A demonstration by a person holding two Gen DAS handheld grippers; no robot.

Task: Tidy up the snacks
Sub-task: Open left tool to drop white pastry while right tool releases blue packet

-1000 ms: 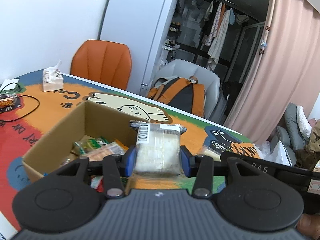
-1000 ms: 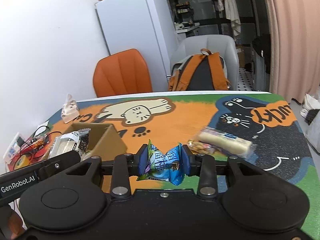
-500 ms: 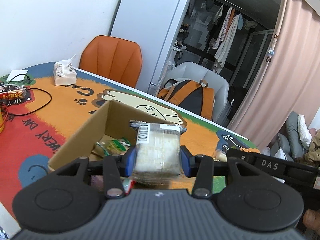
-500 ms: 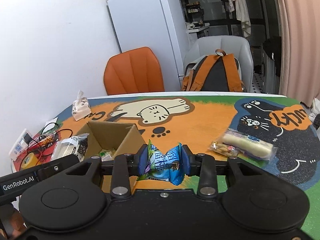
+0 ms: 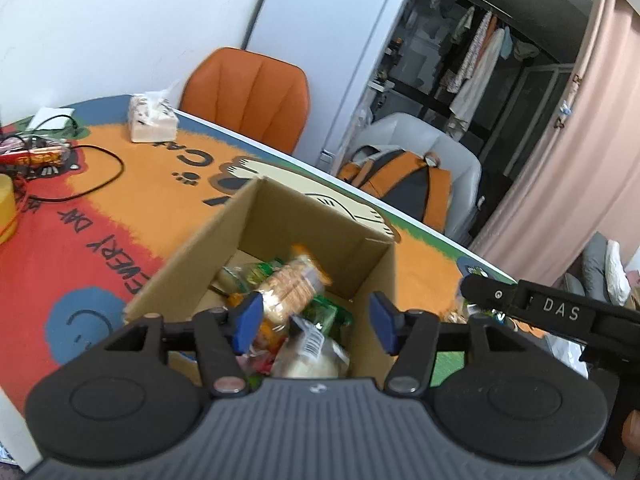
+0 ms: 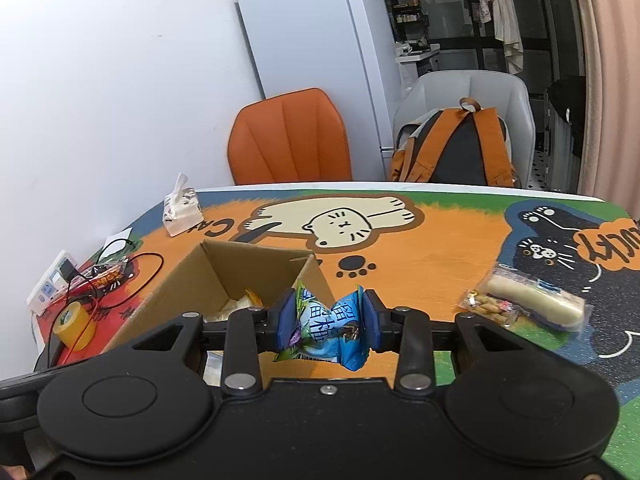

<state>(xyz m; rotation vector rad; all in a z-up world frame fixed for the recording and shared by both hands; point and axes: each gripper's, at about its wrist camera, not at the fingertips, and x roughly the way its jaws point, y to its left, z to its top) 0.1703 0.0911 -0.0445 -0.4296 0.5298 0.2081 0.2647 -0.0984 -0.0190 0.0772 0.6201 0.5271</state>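
My left gripper [image 5: 316,320] hovers over the near side of an open cardboard box [image 5: 280,216], its jaws opening with nothing pressed between the blue pads. The clear-wrapped white bread pack [image 5: 310,356] lies just below them on the pile of snacks, beside a cracker pack [image 5: 292,286]. My right gripper [image 6: 328,320] is shut on a crumpled blue and green snack bag [image 6: 326,326], held near the right corner of the cardboard box [image 6: 200,280]. A long white bread pack [image 6: 532,298] and a small nut pack [image 6: 486,306] lie on the mat to the right.
A tissue pack [image 5: 152,120], black cable [image 5: 96,176], yellow tape roll [image 6: 74,320] and power strip [image 6: 48,286] sit at the table's left side. An orange chair [image 6: 288,138] and a grey chair with a backpack [image 6: 456,148] stand behind the table. The right gripper's arm [image 5: 552,312] crosses the left view's right side.
My left gripper has moved over the box, opened and let go of the bread pack, which dropped into the box. My right gripper drifted towards the box, still holding the blue bag.
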